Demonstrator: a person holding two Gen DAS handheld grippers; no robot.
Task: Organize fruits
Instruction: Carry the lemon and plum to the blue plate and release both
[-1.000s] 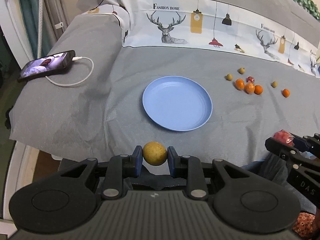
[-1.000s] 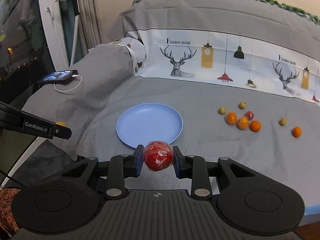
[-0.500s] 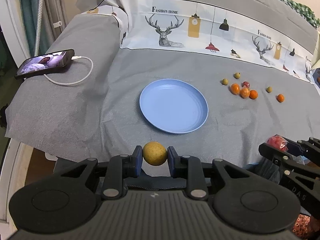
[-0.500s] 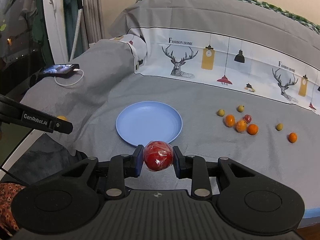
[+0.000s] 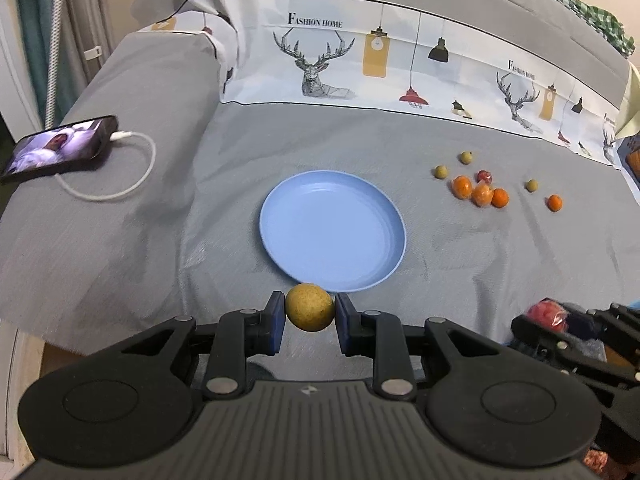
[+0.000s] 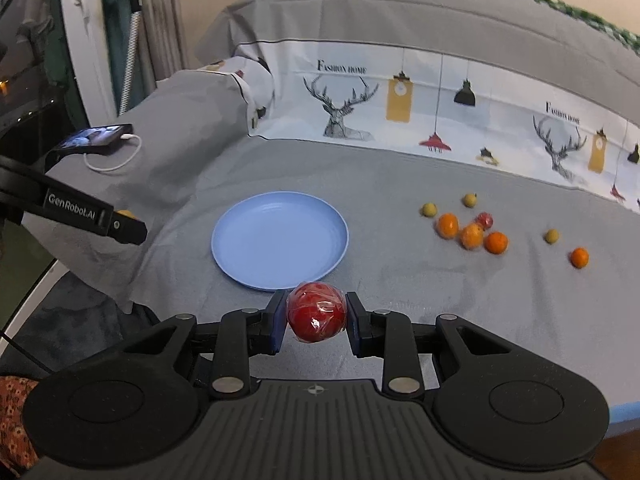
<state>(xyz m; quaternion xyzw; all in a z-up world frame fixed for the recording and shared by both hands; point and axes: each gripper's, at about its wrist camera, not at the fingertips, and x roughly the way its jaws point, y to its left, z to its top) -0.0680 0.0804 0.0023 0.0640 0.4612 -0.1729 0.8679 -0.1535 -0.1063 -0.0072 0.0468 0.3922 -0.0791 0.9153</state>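
Left wrist view: my left gripper [image 5: 310, 312] is closed on one tan round fruit [image 5: 309, 307], hanging just short of the near rim of the single blue plate [image 5: 280, 236]. My right gripper [image 6: 316, 316] is clamped on one red wrapped fruit [image 6: 316, 312], also just at the plate's near rim. Right of the plate, well apart from it, I count eight loose fruits on the grey cloth [image 5: 460, 260]: four orange fruits [image 6: 495, 242], three small green-yellow fruits [image 6: 428, 209] and one small red fruit [image 6: 485, 220]. Far left of the plate lies one phone [image 5: 60, 152] with one white cable [image 5: 132, 176].
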